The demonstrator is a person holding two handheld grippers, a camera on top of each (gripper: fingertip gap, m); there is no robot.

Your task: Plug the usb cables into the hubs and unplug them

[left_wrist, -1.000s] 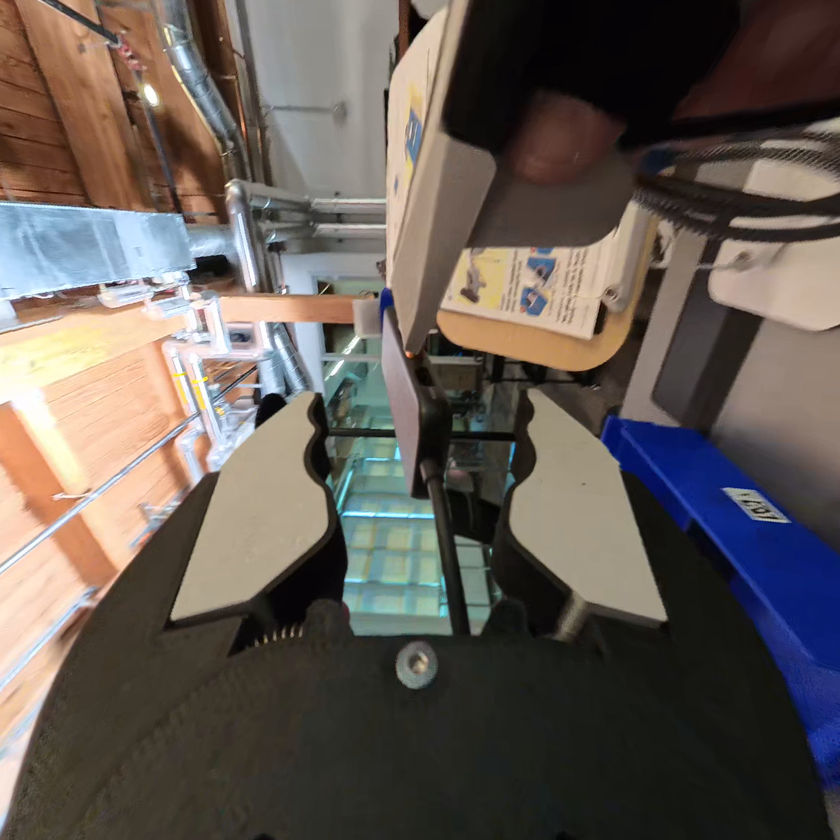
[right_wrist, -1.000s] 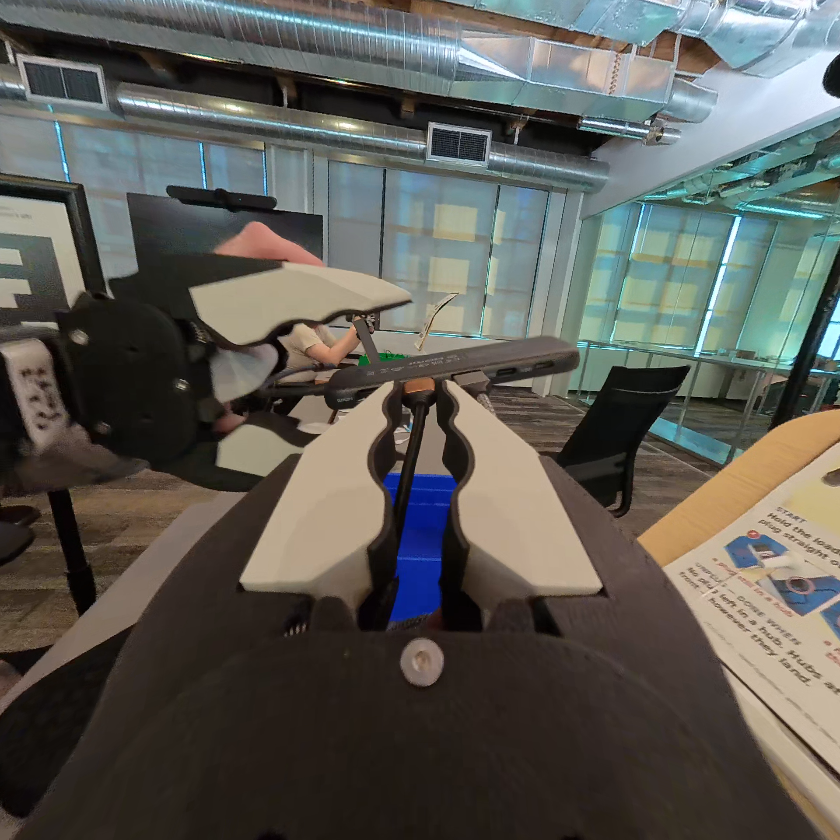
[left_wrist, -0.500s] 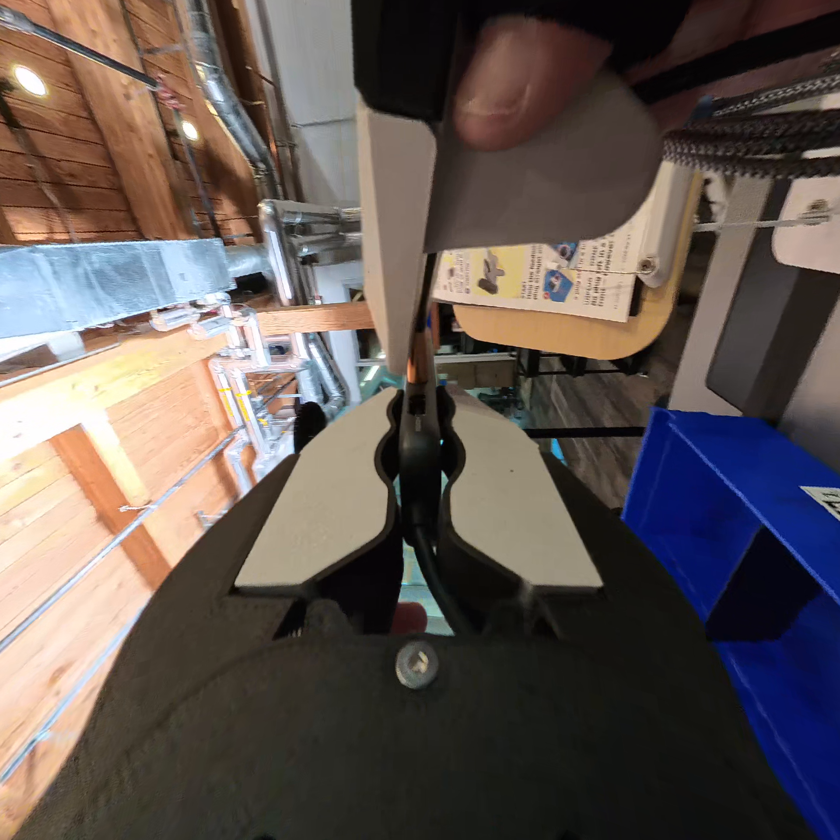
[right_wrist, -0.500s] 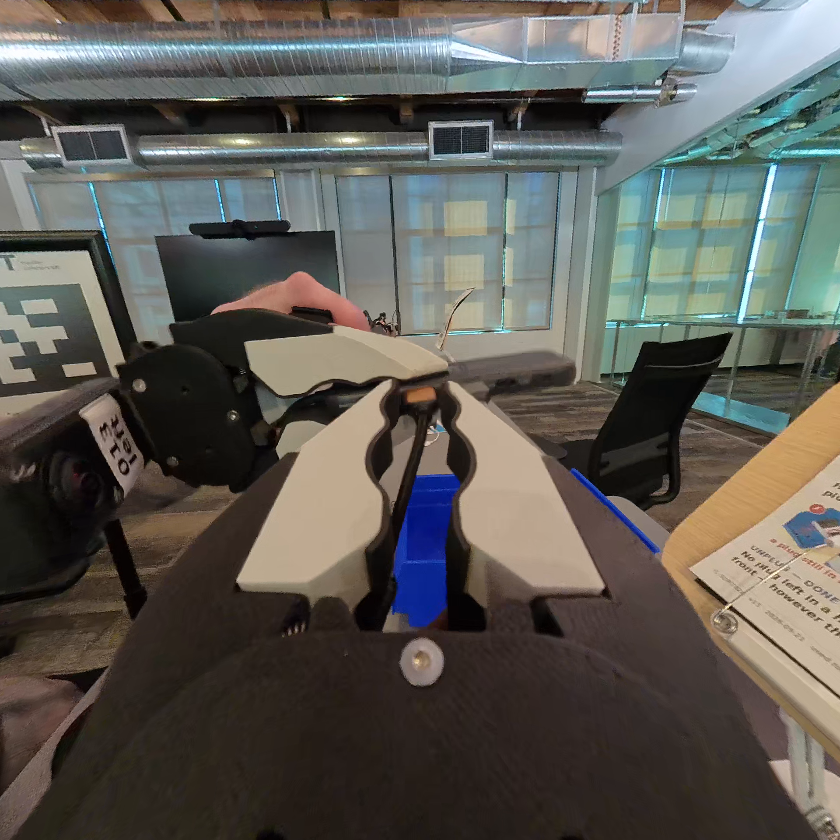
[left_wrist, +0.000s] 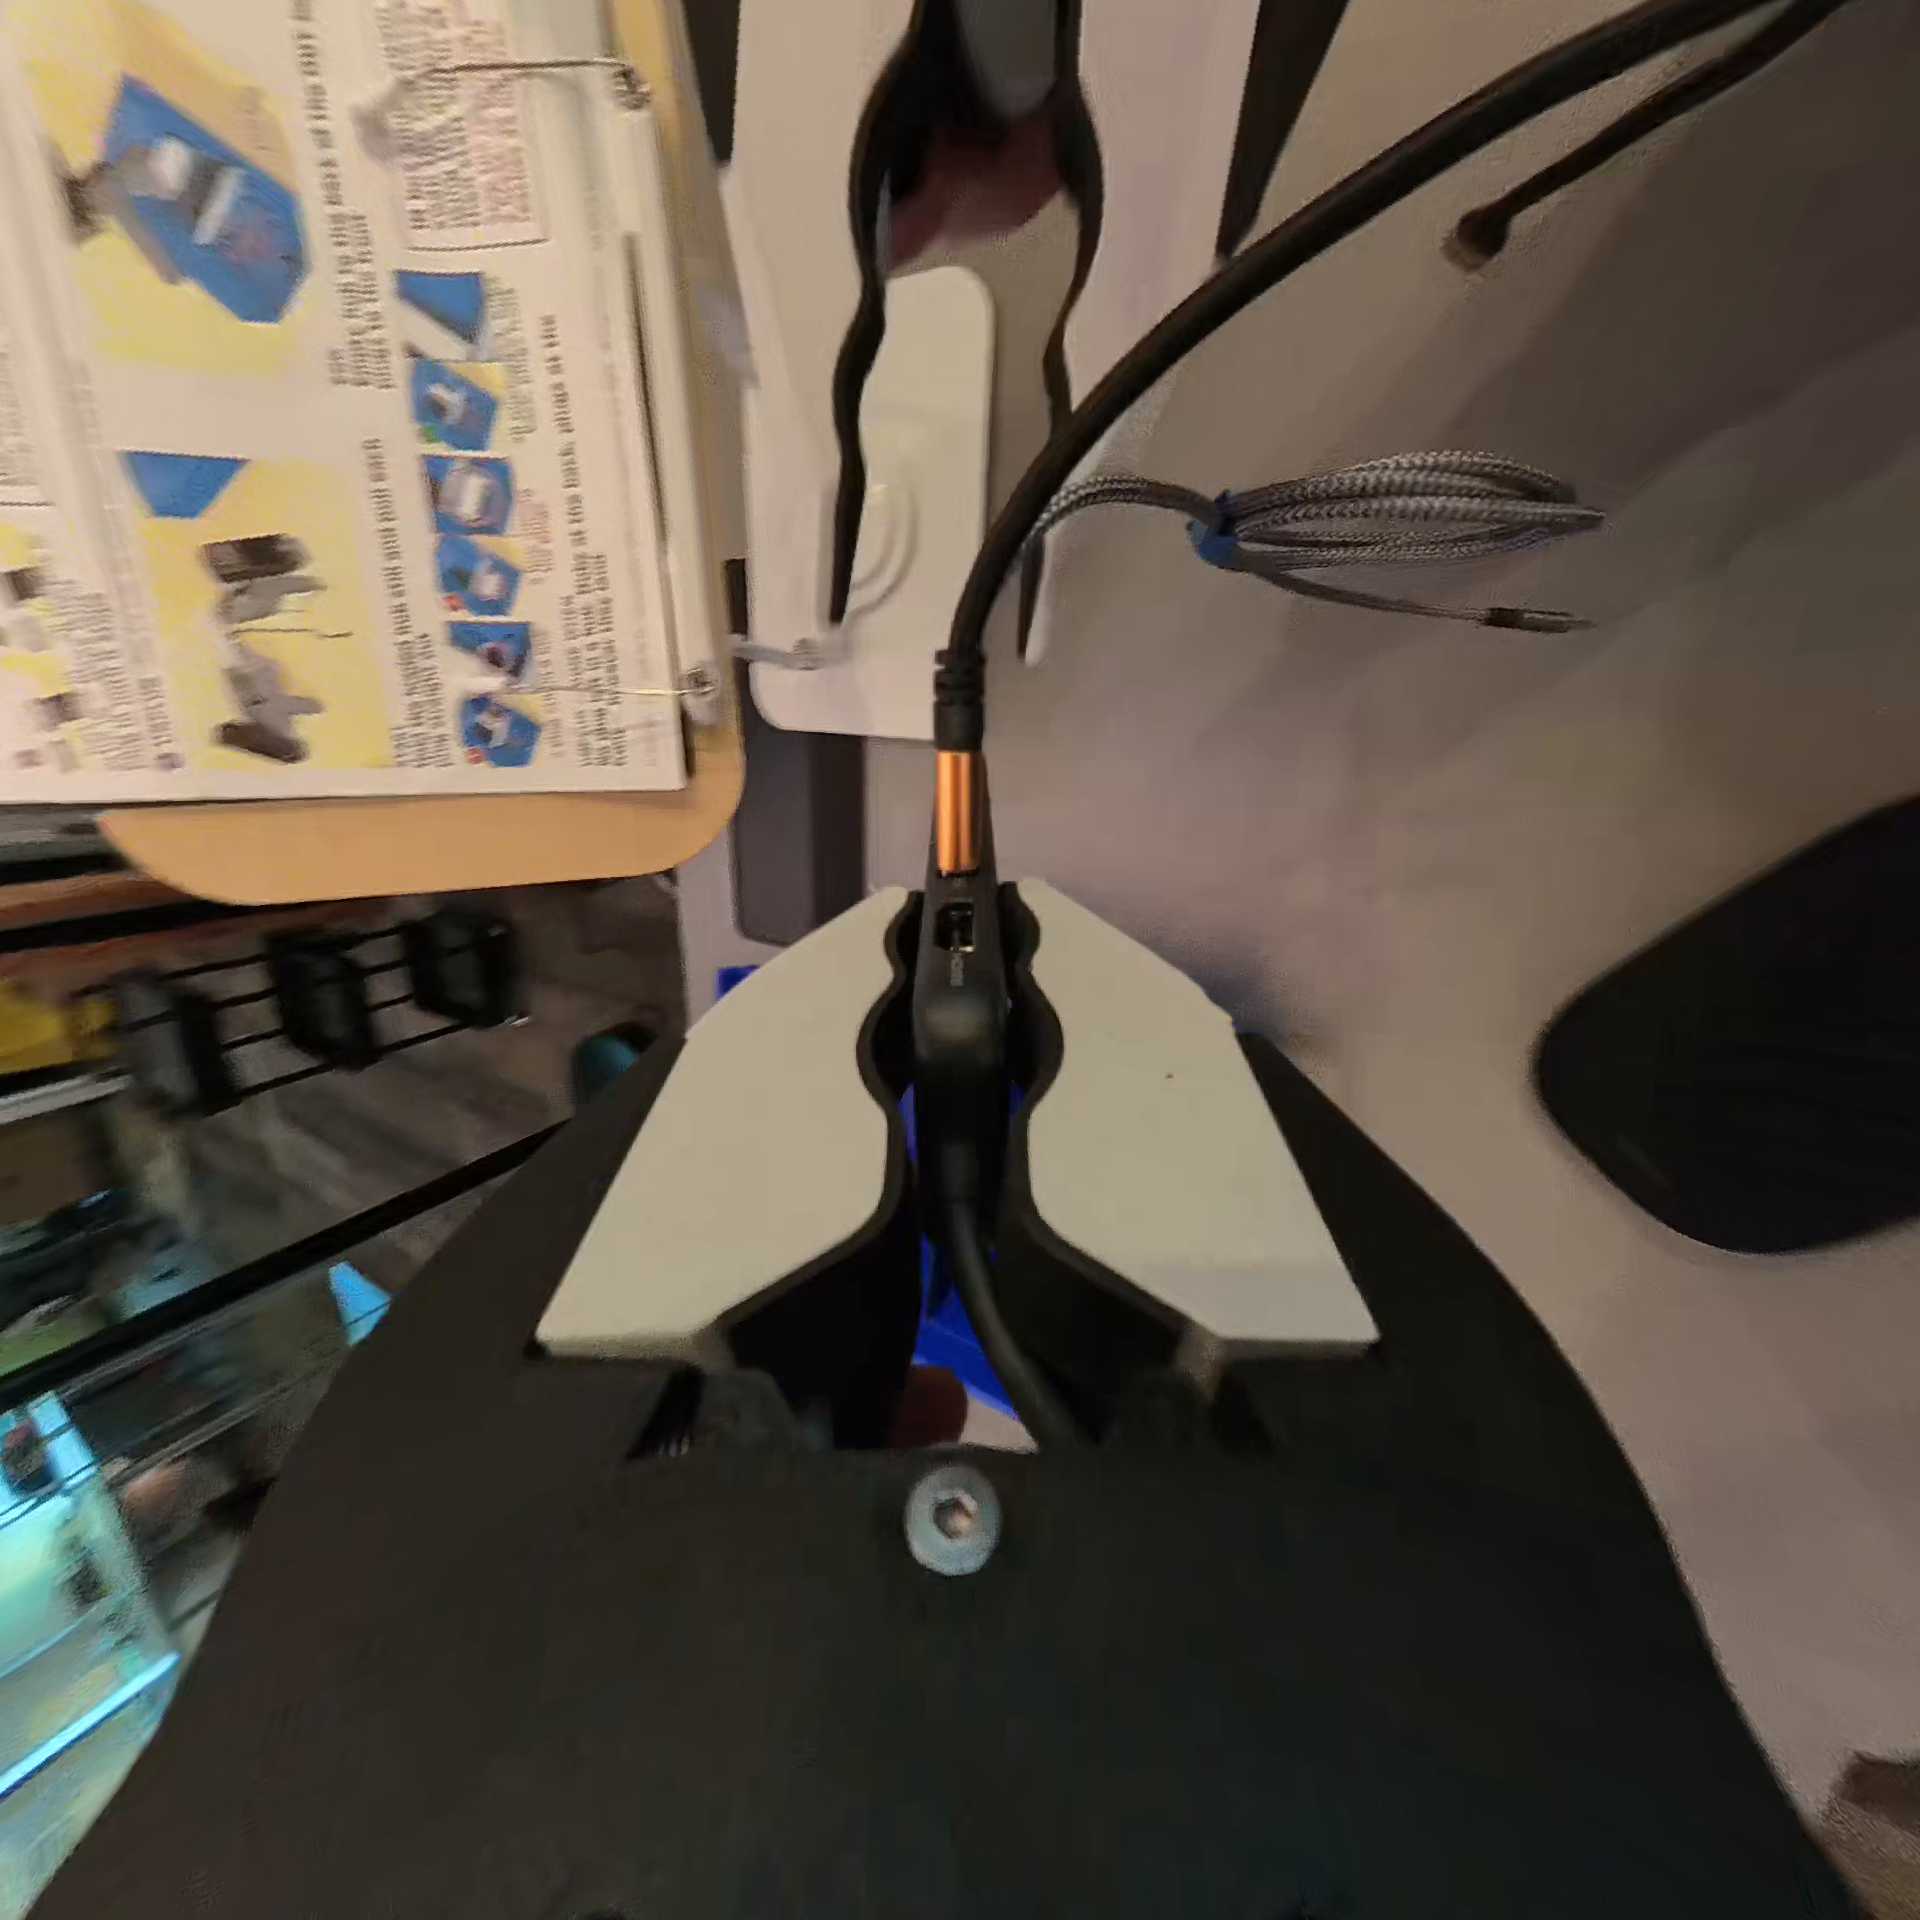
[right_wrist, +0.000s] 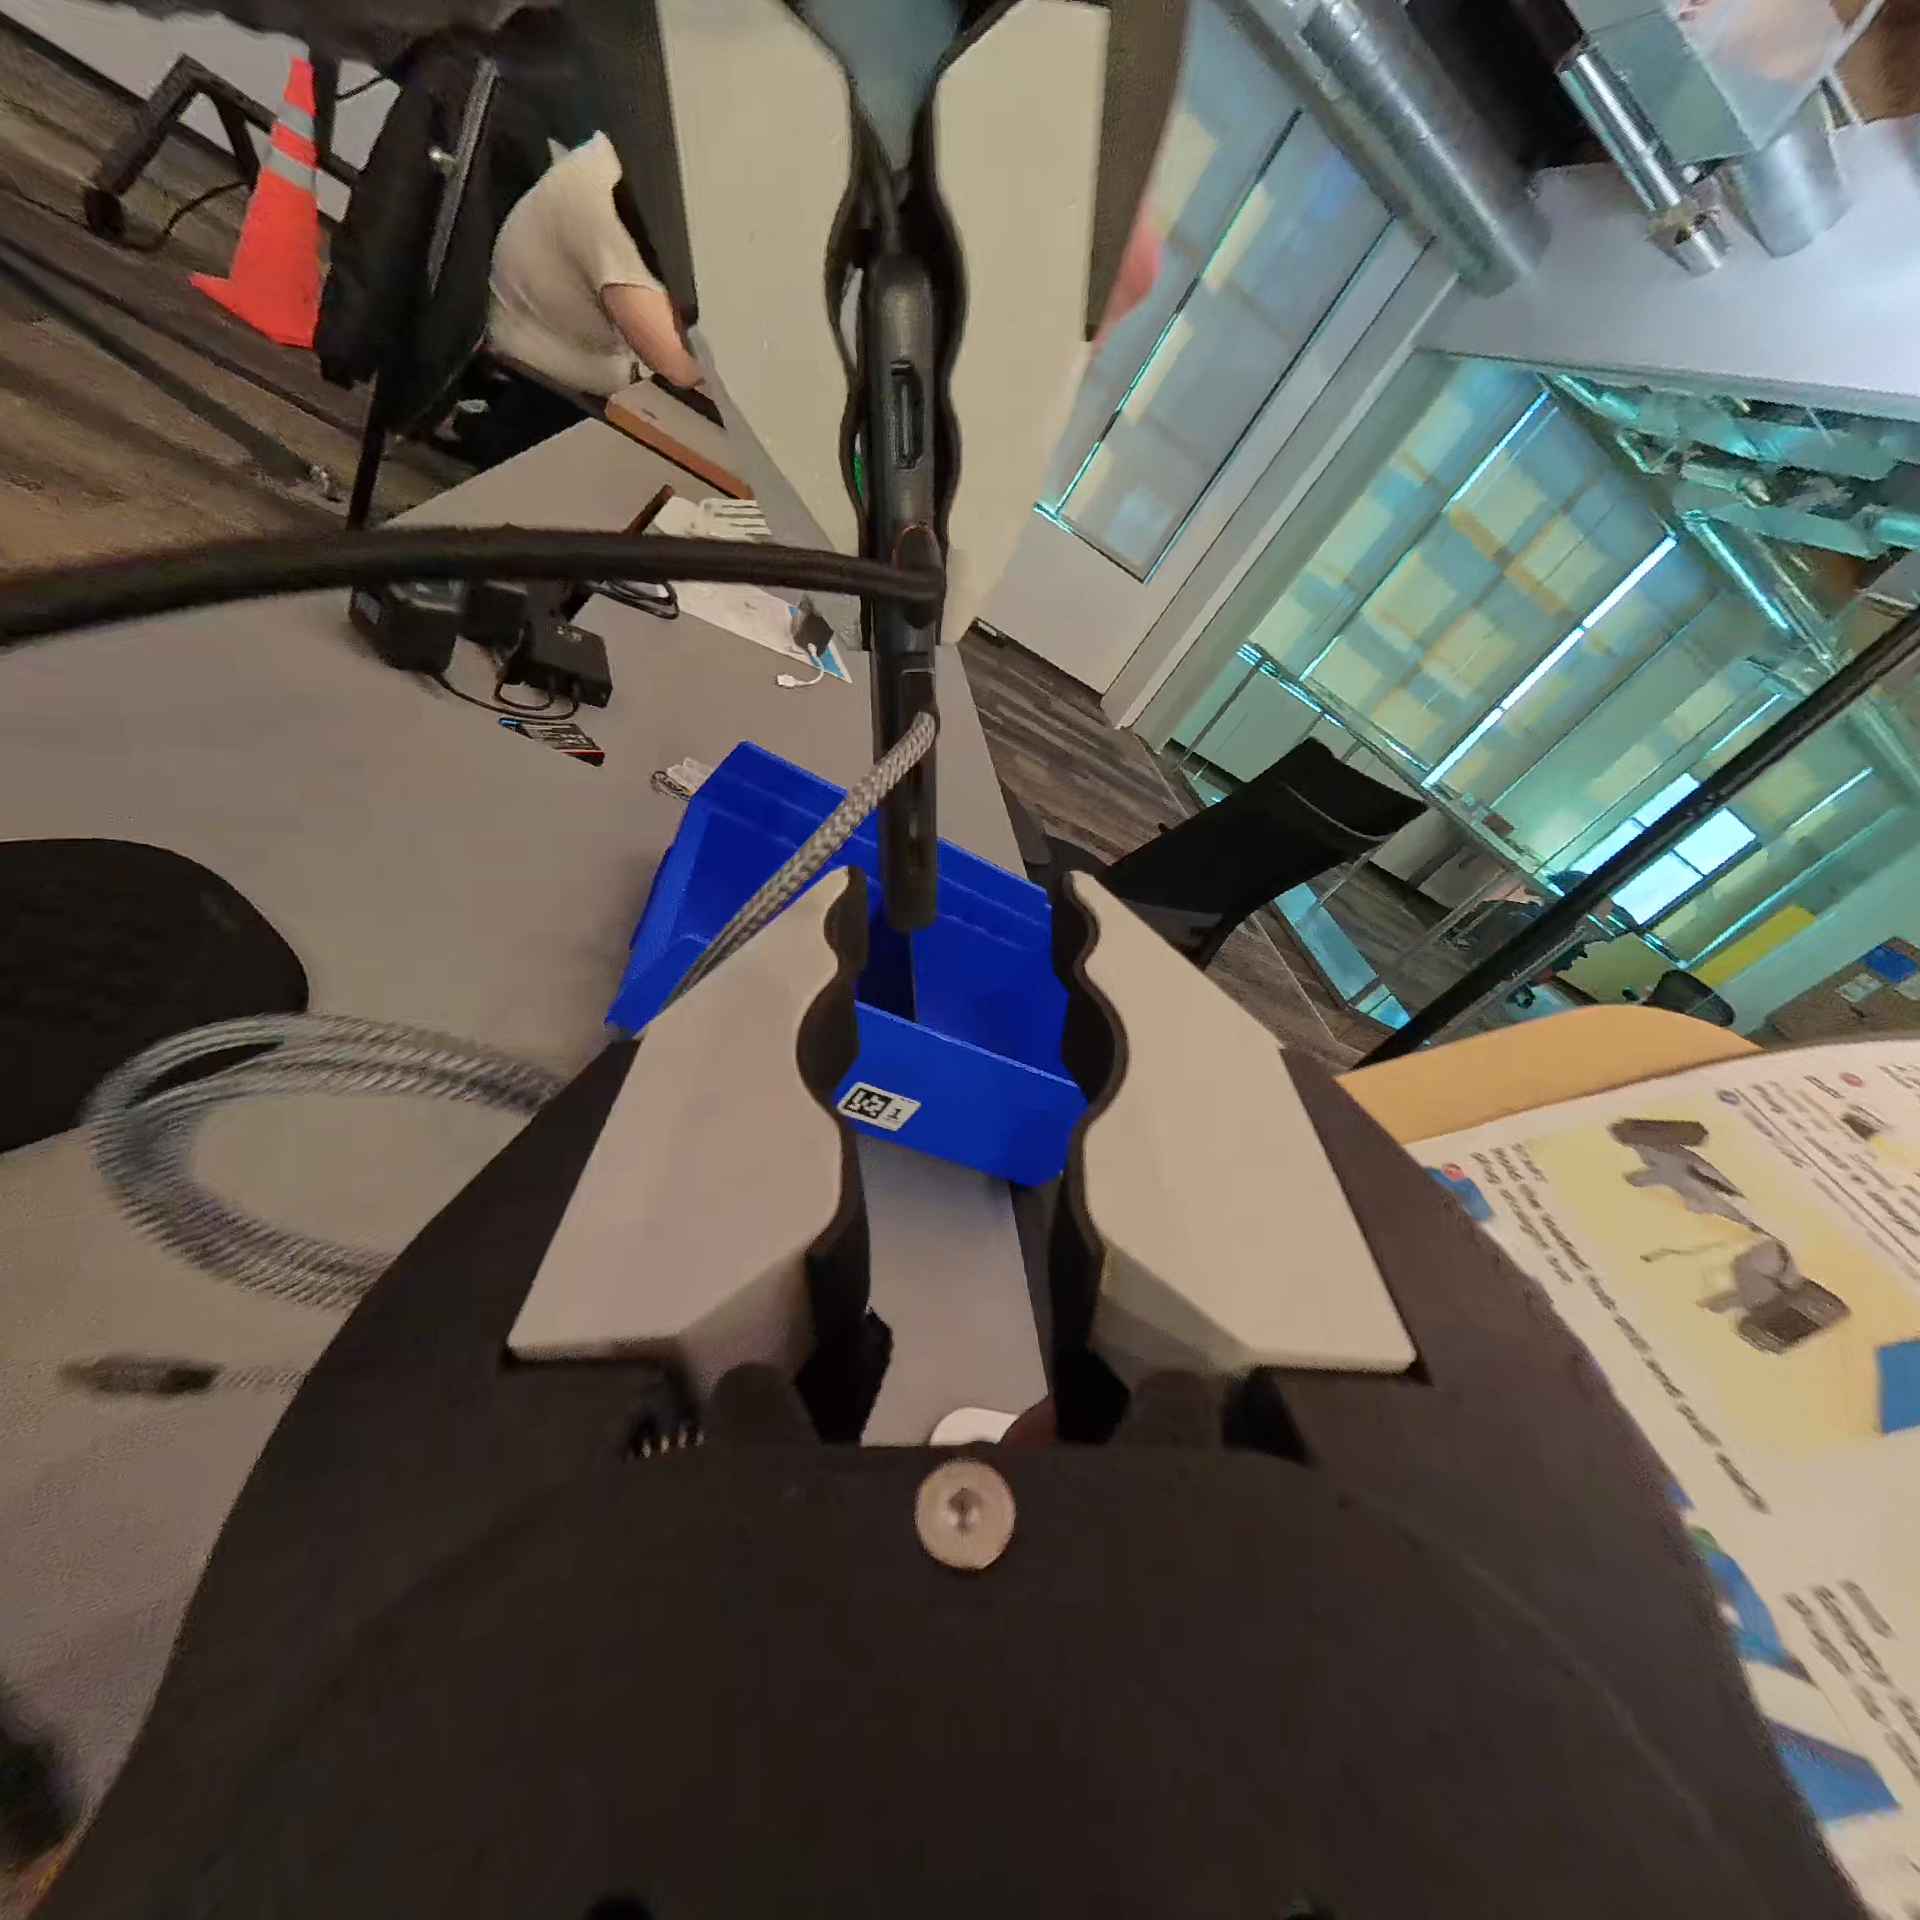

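**A:** While the left gripper [left_wrist: 956,899] is up like that, what's it got?

**B:** It's clenched on the dark hub [left_wrist: 954,997]. Both fingers are closed tight on the body, and the hub's short lead runs back between them. The hub is in the air above the grey table [left_wrist: 1351,831], not resting on it.

**A:** Black cable?

**B:** The black cable [left_wrist: 1039,447] is seated in the hub's end. Its orange collar [left_wrist: 956,805] sits just past the fingertips, and the cable arcs away over the table.

**A:** Right gripper?

**B:** The right gripper [right_wrist: 956,899] is released, jaws well apart, gripping nothing. The hub's free end hangs in the gap, close to one fingertip. Can't tell if it touches.

**A:** Second cable?

**B:** The grey braided cable [right_wrist: 821,831] goes into the hub's side, near the free end. It drops past a right-gripper finger to a loose coil on the table, just beside the black mat [right_wrist: 125,956].

**A:** Anything else?

**B:** The blue bin [right_wrist: 935,1101] sits on the table near its edge, below the hub in the right wrist view. A printed sheet on a tan clipboard [right_wrist: 1662,1195] is to that gripper's right.
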